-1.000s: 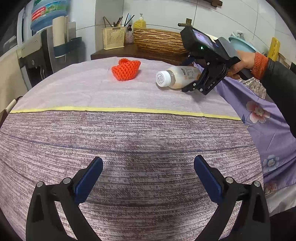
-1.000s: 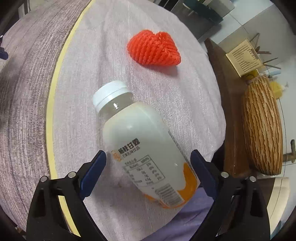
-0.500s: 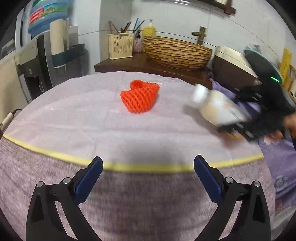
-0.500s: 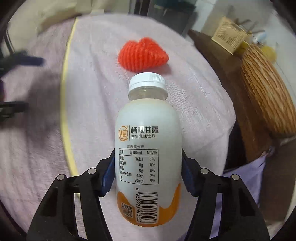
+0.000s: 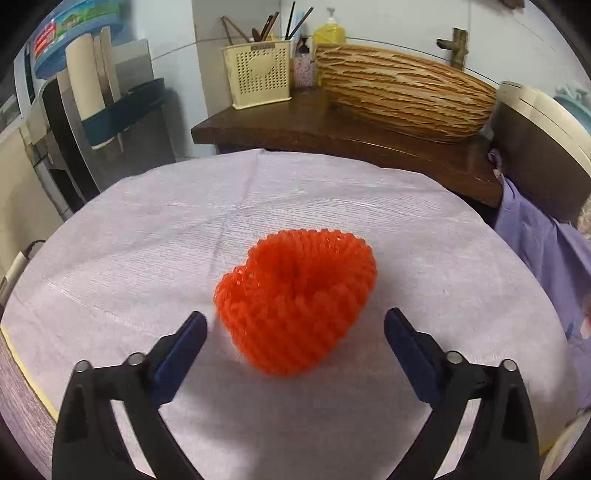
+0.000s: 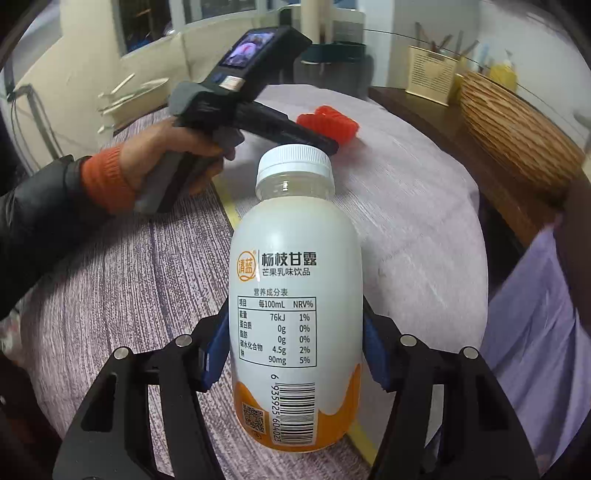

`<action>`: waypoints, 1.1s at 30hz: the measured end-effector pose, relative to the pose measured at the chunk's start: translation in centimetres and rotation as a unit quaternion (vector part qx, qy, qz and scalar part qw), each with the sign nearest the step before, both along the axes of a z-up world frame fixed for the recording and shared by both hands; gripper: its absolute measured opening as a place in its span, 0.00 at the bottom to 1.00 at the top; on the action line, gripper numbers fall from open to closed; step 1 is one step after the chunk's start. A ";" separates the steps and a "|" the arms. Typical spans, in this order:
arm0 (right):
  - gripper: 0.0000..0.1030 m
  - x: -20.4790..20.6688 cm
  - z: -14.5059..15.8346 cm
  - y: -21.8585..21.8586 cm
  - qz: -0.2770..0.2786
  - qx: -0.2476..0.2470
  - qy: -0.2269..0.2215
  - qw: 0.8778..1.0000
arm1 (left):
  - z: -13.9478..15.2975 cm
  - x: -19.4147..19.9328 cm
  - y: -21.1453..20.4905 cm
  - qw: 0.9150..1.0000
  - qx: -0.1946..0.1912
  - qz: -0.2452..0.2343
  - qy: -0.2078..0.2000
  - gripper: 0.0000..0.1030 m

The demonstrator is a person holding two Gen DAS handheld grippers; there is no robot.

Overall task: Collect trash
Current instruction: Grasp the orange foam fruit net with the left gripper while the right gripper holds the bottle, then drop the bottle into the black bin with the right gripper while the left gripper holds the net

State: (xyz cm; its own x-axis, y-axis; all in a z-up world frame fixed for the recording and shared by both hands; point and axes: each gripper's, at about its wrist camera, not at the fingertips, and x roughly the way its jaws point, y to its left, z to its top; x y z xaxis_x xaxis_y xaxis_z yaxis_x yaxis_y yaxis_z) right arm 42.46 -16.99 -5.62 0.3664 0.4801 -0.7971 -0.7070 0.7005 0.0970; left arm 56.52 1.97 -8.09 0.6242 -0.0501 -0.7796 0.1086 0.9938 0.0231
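An orange foam fruit net (image 5: 295, 302) lies on the pale tablecloth (image 5: 147, 258). My left gripper (image 5: 295, 332) is open, its blue-padded fingers on either side of the net's near end, apart from it. My right gripper (image 6: 295, 350) is shut on a white plastic drink bottle (image 6: 295, 295) with a white cap and an orange base, held upright above the table. In the right wrist view the left gripper's body (image 6: 243, 96) reaches toward the net (image 6: 328, 123).
A dark wooden counter (image 5: 332, 136) behind the table holds a woven basket (image 5: 402, 96), a yellow utensil holder (image 5: 258, 74) and a soap bottle (image 5: 328, 33). Purple floral cloth (image 5: 546, 251) hangs at the table's right edge. A yellow stripe (image 6: 229, 210) crosses the tablecloth.
My left gripper moved forward across the table until its open fingers flank the net. My right gripper shut on the bottle, lifted it upright and drew it back from the net.
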 end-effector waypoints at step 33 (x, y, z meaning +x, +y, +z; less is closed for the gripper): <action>0.60 -16.5 2.5 -10.2 -0.225 0.128 -0.122 0.958 | 7.2 -28.6 -3.6 0.985 -0.055 -0.053 -0.152 0.25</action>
State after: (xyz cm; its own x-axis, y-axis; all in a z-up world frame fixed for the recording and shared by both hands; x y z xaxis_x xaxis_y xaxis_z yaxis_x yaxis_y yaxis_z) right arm 25.94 -27.16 -3.13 0.7431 0.3970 -0.5387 -0.3615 0.9156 0.1761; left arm 27.94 -1.63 -0.86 0.8146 -0.2021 -0.5436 0.2169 0.9755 -0.0375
